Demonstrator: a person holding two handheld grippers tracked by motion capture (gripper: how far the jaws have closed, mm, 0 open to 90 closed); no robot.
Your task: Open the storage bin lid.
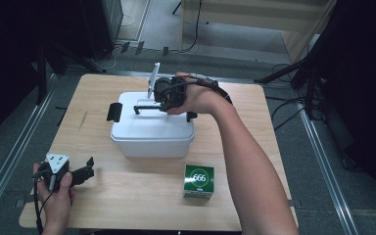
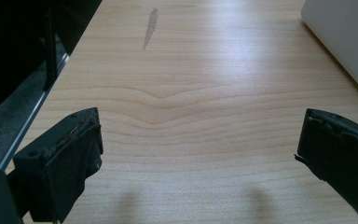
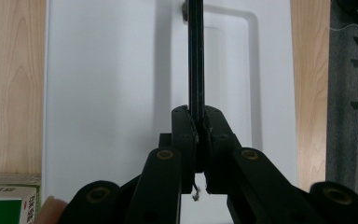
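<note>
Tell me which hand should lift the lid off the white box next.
Right. The right gripper is already shut on the black handle on the white box's lid. The left gripper sits open over bare table, well short of the box, so it would probably need to travel first.

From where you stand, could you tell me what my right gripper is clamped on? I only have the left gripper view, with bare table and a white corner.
Observer: The right gripper is shut on the thin black handle on the lid of the white box.
Operator: Thank you. Are the box's latches done up?
Observer: I can't tell; a black clip sits at the left end.
Operator: Is anything else on the table?
Observer: A small green carton stands near the front edge, apart from the box.
Operator: And my left gripper?
Observer: The left gripper is open at the front left corner, apart from the box.
</note>
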